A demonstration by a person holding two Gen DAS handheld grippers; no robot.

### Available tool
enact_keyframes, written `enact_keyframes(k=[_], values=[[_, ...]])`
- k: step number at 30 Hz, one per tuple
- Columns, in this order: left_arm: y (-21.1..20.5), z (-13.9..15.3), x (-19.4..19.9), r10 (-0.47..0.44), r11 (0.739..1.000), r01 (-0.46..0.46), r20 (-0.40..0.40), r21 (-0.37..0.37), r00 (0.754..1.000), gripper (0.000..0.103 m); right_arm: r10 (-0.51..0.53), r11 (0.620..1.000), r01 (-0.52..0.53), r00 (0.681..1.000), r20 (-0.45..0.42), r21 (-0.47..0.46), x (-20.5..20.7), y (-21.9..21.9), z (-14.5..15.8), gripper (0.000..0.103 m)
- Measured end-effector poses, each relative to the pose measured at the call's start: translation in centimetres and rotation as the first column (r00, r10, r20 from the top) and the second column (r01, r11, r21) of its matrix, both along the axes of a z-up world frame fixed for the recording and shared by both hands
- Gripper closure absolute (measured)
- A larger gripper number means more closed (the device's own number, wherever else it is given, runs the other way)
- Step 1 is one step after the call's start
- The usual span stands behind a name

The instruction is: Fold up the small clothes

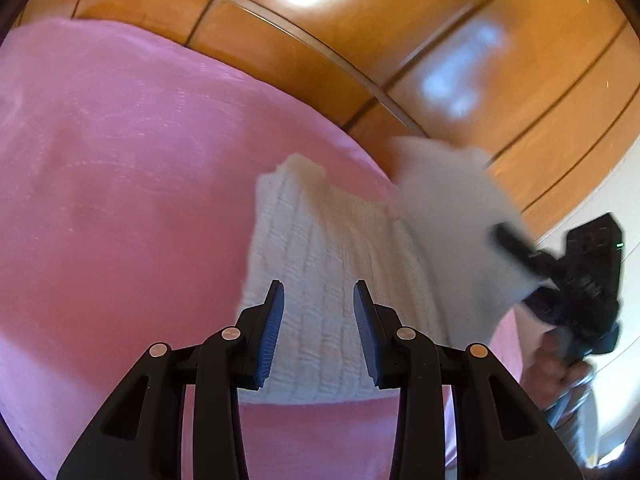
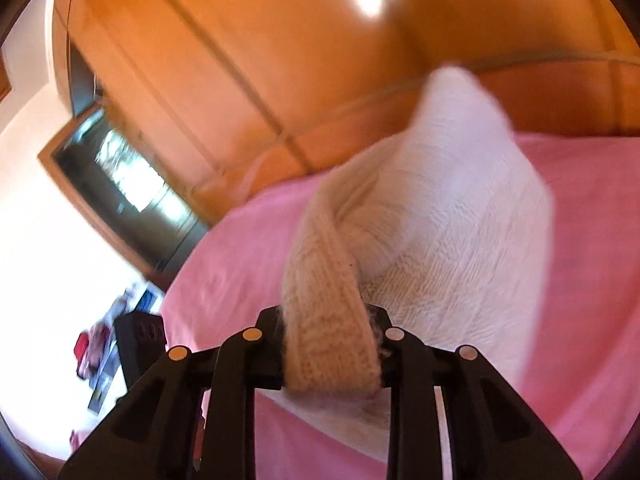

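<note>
Knit cream garment [image 1: 320, 280] is lying on the pink bed cover [image 1: 120, 200], left tongs [image 1: 319, 320] hovering released over it; right tongs [image 1: 520, 256] are lifting one end at 3 o'clock.

Right view: right tongs [image 2: 330, 344] are clenching the ribbed hem [image 2: 328, 300]. Loose knit could be slipping free if yanked. Wooden wardrobe panels [image 2: 240, 60] are filling 12 o'clock.

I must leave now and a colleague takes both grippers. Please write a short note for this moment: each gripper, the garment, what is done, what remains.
Left gripper: jaws apart, holding nothing, poised over the flat part of the white knitted garment.
Right gripper: jaws clamped on the garment's ribbed edge, lifting that part off the pink bedcover.
Done: one edge picked up, first fold begun.
Left: lay the lifted part over, flatten, finish folding.
</note>
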State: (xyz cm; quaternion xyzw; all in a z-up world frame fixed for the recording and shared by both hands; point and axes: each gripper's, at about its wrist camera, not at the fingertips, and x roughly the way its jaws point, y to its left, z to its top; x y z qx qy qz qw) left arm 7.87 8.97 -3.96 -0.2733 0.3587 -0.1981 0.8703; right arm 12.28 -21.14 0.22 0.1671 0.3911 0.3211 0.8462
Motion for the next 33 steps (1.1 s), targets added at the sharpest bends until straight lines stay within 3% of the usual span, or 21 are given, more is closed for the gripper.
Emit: enact_keyframes(k=[4,6,9,10,13,14,20,25,26,27,28,30,33], values=[[1.5,0.0,0.5,-0.008,0.999,0.008,-0.014,-0.054,1.0,0.068,0.068,0.992,-0.072,0.997,-0.046,-0.101,0.6,5.2,-3.6,0.08],[2.1,-0.1,0.9,-0.019,0.994,0.016,-0.027,-0.109,0.999,0.043,0.091,0.982,-0.094,0.995,-0.027,-0.165,0.0,6.7,-4.7,0.079],[2.5,0.1,1.7,-0.056,0.982,0.047,-0.04,-0.184,0.998,0.043,0.144,0.981,-0.14,0.989,0.024,-0.134,-1.6,6.3,-4.3,0.053],[2.3,0.3,2.1,-0.063,0.981,0.055,-0.037,-0.189,0.997,0.043,0.157,0.981,-0.152,0.987,0.031,-0.121,-2.0,6.0,-4.2,0.039],[1.5,0.9,3.2,-0.104,0.975,0.094,-0.04,-0.202,0.994,0.042,0.183,0.98,-0.176,0.981,0.07,-0.091,-4.3,4.6,-3.0,0.033],[1.0,1.1,3.8,-0.125,0.97,0.112,-0.048,-0.217,0.991,0.038,0.181,0.981,-0.175,0.981,0.07,-0.078,-5.2,3.5,-2.8,0.032],[-0.9,1.0,7.2,-0.215,0.954,0.184,-0.113,-0.237,0.97,0.028,0.047,0.995,-0.043,0.998,0.043,-0.09,-8.5,-2.6,-3.6,0.028],[-3.8,0.5,10.3,-0.266,0.953,0.225,-0.201,-0.202,0.943,0.027,-0.097,0.991,0.098,0.995,0.014,-0.091,-9.7,-6.8,-4.6,0.022],[-4.5,0.5,10.7,-0.271,0.955,0.235,-0.211,-0.183,0.939,0.034,-0.122,0.989,0.122,0.993,0.01,-0.089,-10.2,-7.6,-4.7,0.022],[-5.1,0.5,10.9,-0.268,0.959,0.239,-0.215,-0.153,0.939,0.059,-0.137,0.986,0.137,0.991,0.011,-0.089,-10.3,-8.2,-4.8,0.022],[-5.4,0.6,10.9,-0.258,0.965,0.239,-0.214,-0.11,0.942,0.073,-0.157,0.983,0.158,0.987,0.014,-0.089,-10.4,-8.6,-4.8,0.022],[-5.7,1.3,10.6,-0.235,0.972,0.231,-0.168,-0.047,0.957,0.082,-0.185,0.979,0.185,0.983,0.016,-0.08,-11.5,-9.6,-4.8,0.023],[-4.8,3.7,8.5,-0.206,0.978,0.208,-0.073,0.009,0.976,0.084,-0.197,0.978,0.199,0.979,0.043,-0.064,-11.3,-9.9,-4.0,0.033]])
